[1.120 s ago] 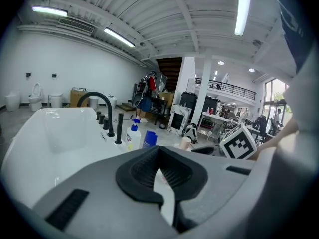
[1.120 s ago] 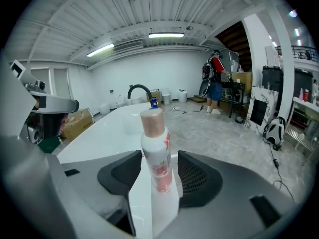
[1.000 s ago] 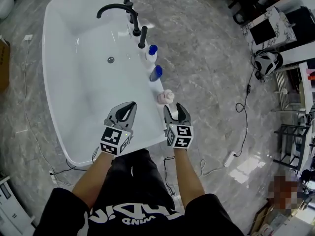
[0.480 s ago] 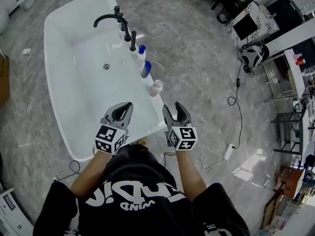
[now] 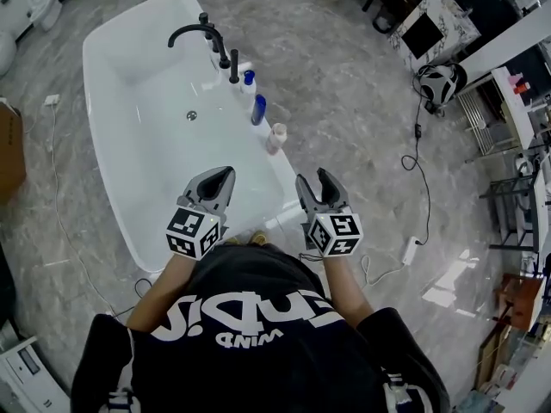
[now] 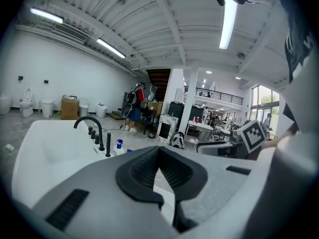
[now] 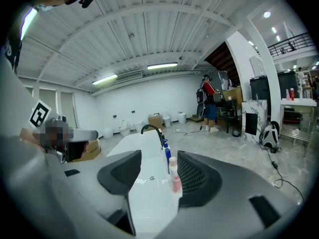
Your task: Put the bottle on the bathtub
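A white bathtub (image 5: pixel 129 157) with a black faucet (image 5: pixel 200 34) fills the upper left of the head view. On its right rim stand three bottles in a row: a white one with a blue cap (image 5: pixel 249 82), a blue one (image 5: pixel 258 110) and a pink one (image 5: pixel 275 138). My left gripper (image 5: pixel 217 181) hangs over the tub's near end, shut on nothing. My right gripper (image 5: pixel 320 188) is open and empty, well short of the pink bottle (image 7: pixel 175 180), which shows between its jaws. The left gripper view shows the faucet (image 6: pixel 92 126) and the capped bottle (image 6: pixel 118 147).
The floor is grey marble. Cables and a power strip (image 5: pixel 411 249) lie to the right of the tub. A cardboard box (image 5: pixel 10 149) stands at the left, a black-and-white helmet-like object (image 5: pixel 439 83) and metal shelves (image 5: pixel 516 188) at the right.
Both grippers have drawn back from the tub's rim toward my body, and the pink bottle now stands farther from the right gripper. The view has pulled away from the tub.
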A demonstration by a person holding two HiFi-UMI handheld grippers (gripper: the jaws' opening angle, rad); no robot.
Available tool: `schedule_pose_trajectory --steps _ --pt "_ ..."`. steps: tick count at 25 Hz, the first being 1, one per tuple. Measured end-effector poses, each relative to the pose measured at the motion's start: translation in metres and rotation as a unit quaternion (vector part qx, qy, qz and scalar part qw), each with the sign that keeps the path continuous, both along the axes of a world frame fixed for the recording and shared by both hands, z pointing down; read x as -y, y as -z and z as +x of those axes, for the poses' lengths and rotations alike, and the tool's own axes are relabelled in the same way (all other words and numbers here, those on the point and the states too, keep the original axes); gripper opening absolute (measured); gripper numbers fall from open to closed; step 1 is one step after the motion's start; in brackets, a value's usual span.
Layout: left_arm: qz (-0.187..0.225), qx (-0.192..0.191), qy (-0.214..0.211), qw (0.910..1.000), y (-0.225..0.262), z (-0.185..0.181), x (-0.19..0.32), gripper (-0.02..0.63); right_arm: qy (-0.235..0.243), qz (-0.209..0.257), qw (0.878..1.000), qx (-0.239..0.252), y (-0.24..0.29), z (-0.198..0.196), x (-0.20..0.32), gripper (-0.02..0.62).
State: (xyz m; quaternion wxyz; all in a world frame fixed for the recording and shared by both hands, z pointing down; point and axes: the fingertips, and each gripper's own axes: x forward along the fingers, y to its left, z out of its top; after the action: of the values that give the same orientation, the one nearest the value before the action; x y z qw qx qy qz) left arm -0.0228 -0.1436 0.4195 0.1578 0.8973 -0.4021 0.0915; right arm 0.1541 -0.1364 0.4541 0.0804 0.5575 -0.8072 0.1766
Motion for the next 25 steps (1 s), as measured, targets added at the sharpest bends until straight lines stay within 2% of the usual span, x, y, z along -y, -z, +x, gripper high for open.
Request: schedule_pose_trajectory --steps 5,8,17,25 --pt "0.007 0.002 0.001 1.0 0.009 -0.009 -0.009 0.008 0.014 0.021 1.0 0.003 0.02 -0.006 -0.018 0.238" --pt "0.017 0.002 0.009 0.9998 0.014 -0.013 -0.014 0.008 0.023 0.049 0.999 0.002 0.034 -0.01 -0.028 0.161" --pt "0.042 0.007 0.032 0.9986 0.017 -0.023 -0.013 0.008 -0.006 0.071 0.997 -0.013 0.041 -0.001 -0.042 0.028" --pt "0.048 0.013 0.042 0.9979 0.012 -0.03 -0.008 0.008 -0.022 0.075 0.996 -0.033 0.032 -0.001 -0.034 0.025"
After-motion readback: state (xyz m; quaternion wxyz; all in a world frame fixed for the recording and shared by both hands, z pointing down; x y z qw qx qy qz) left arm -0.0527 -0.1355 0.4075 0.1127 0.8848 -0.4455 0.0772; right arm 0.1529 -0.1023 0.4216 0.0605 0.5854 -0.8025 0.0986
